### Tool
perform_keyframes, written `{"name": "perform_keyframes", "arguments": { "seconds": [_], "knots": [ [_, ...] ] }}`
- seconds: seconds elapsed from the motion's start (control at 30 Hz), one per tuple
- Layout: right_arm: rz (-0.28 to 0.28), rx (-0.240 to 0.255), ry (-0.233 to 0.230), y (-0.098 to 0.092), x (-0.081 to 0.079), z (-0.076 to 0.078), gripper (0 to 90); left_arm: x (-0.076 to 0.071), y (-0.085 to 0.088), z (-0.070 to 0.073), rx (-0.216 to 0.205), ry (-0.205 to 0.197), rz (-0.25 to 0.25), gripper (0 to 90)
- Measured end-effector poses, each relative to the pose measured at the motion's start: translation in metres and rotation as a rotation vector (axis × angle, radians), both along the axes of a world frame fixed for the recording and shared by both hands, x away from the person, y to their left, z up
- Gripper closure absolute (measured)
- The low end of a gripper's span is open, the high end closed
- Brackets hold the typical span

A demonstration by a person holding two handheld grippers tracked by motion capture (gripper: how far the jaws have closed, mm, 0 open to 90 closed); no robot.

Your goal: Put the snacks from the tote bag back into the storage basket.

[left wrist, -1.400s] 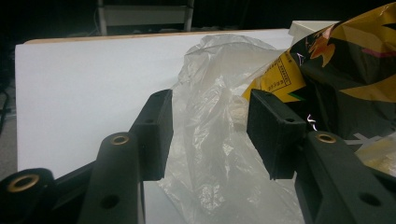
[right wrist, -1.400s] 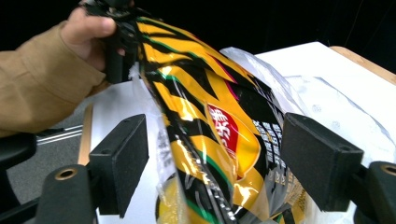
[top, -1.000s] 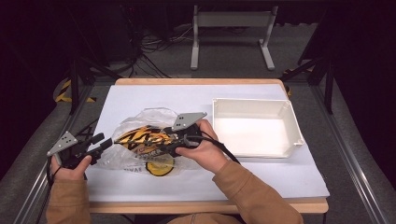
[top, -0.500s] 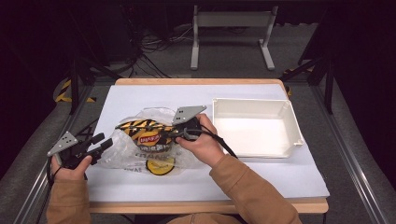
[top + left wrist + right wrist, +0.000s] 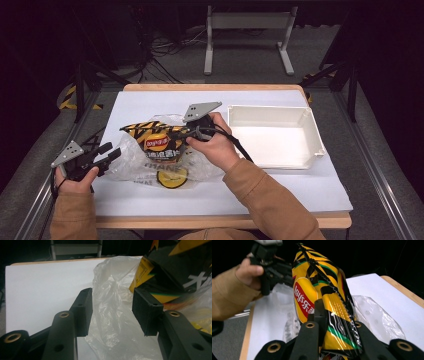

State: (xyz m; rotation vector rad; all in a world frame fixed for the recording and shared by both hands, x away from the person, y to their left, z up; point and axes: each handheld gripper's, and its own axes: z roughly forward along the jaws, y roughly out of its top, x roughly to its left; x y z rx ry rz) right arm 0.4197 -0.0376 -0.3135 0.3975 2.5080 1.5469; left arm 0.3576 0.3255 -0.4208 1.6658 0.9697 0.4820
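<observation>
The yellow-and-black chip bag (image 5: 157,142) is clamped in the right hand-held gripper (image 5: 186,134), whose jaws have just been closing on it, and is held above the bench (image 5: 280,185). The clear plastic bag (image 5: 112,315) is seen between the left hand-held gripper's (image 5: 111,153) parted jaws; contact cannot be told.

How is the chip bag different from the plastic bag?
The chip bag is yellow and black with a red logo; the plastic bag is clear. The right gripper pinches the chip bag, lifted; the plastic bag lies crumpled on the table. Both are crinkly.
</observation>
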Motion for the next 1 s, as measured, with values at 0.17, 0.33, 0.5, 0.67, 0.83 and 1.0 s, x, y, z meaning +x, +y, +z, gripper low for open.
{"name": "perform_keyframes", "arguments": {
  "seconds": [0.17, 0.33, 0.5, 0.67, 0.83, 1.0],
  "knots": [
    [0.003, 0.039, 0.014, -0.002, 0.001, 0.007, 87.0, 0.001, -0.006, -0.001, 0.028, 0.005, -0.016, 52.0],
    [0.012, 0.088, 0.022, -0.006, 0.001, 0.016, 87.9, 0.004, -0.010, -0.003, 0.048, 0.018, -0.033, 53.8],
    [0.025, 0.138, 0.024, -0.008, 0.001, 0.023, 88.3, 0.007, -0.017, -0.007, 0.079, 0.045, -0.054, 55.6],
    [0.032, 0.180, 0.030, -0.011, 0.001, 0.029, 88.6, 0.010, -0.022, -0.010, 0.106, 0.069, -0.066, 56.1],
    [0.043, 0.209, 0.024, -0.012, 0.000, 0.037, 89.0, 0.011, -0.024, -0.011, 0.116, 0.071, -0.074, 56.1],
    [0.051, 0.230, 0.018, -0.015, 0.000, 0.048, 89.1, 0.009, -0.021, -0.008, 0.099, 0.055, -0.066, 53.3]
  ]
}}
